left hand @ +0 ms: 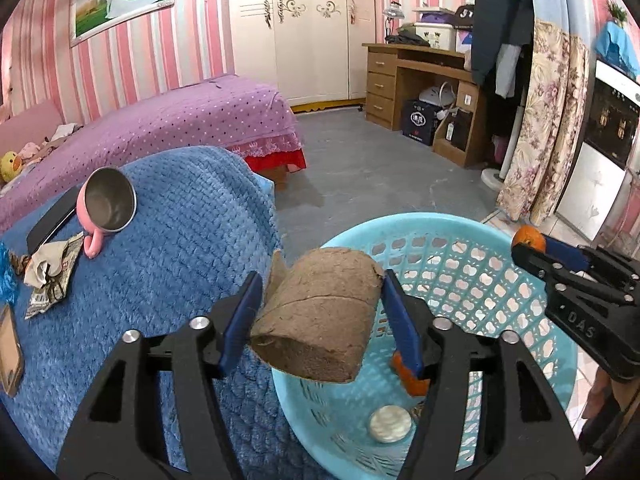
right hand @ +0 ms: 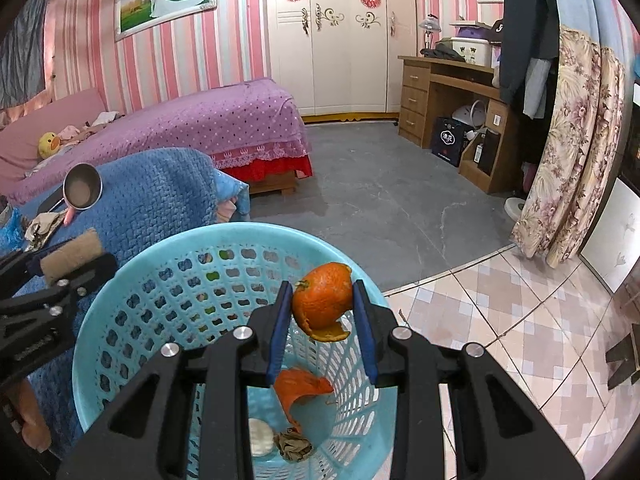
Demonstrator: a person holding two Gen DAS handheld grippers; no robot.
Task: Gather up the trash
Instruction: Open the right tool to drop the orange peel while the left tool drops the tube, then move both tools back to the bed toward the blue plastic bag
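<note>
The cardboard tube (left hand: 316, 320) sits crosswise between the blue pads of the left gripper (left hand: 320, 320), whose fingers look closed against its two ends; it hangs over the near rim of the turquoise basket (left hand: 432, 224), at about 9 o'clock of the opening in the left wrist view. The orange peel (right hand: 323, 300) is pinched in the right gripper (right hand: 322, 312), fingers pressed on both sides, held above the basket's middle, toward 3 o'clock.

Inside the basket, at the bottom, already lie a second piece of orange peel (right hand: 300, 392), a round white pad (right hand: 260, 436) and a crumpled brownish wad (right hand: 294, 444), so part of the collecting looks done. Both held pieces are over the basket but not yet let go; releasing them seems the step in hand.

Out at 9 to 10 o'clock, on the blue blanket (left hand: 180, 240), more remains: a crumpled tissue (left hand: 42, 266) resting on a flattened wrapper (left hand: 52, 284), just beside a tipped pink cup (left hand: 106, 204) and a dark phone (left hand: 50, 220). The tissue and wrapper are probably still to be gathered; the cup and phone likely are not trash.
</note>
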